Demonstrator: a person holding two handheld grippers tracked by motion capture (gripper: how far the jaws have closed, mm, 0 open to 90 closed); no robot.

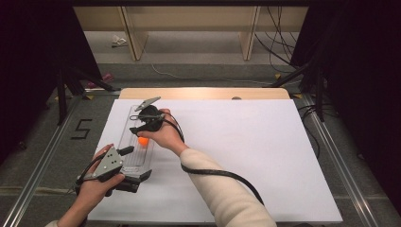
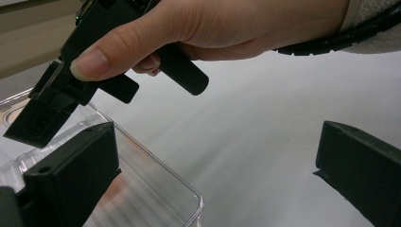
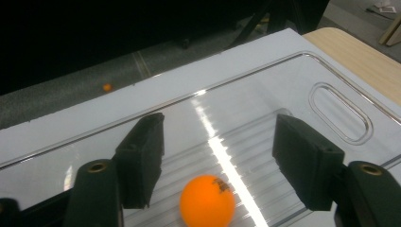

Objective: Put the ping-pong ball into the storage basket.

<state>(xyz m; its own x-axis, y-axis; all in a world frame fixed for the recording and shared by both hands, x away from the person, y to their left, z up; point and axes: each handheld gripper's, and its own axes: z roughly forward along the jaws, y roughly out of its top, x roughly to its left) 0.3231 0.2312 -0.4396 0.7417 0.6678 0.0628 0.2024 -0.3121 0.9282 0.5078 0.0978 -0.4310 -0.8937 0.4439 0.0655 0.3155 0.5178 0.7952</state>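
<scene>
Down at the near end of the clear plastic tray, the left gripper sits low on the white table cover, jaws spread wide with nothing between them; one jaw is by the tray's corner. Further along the tray, the right gripper hangs over its ribbed floor, jaws parted about halfway. And the orange ball lies loose on the tray floor between those jaws, neither pad touching it!
</scene>
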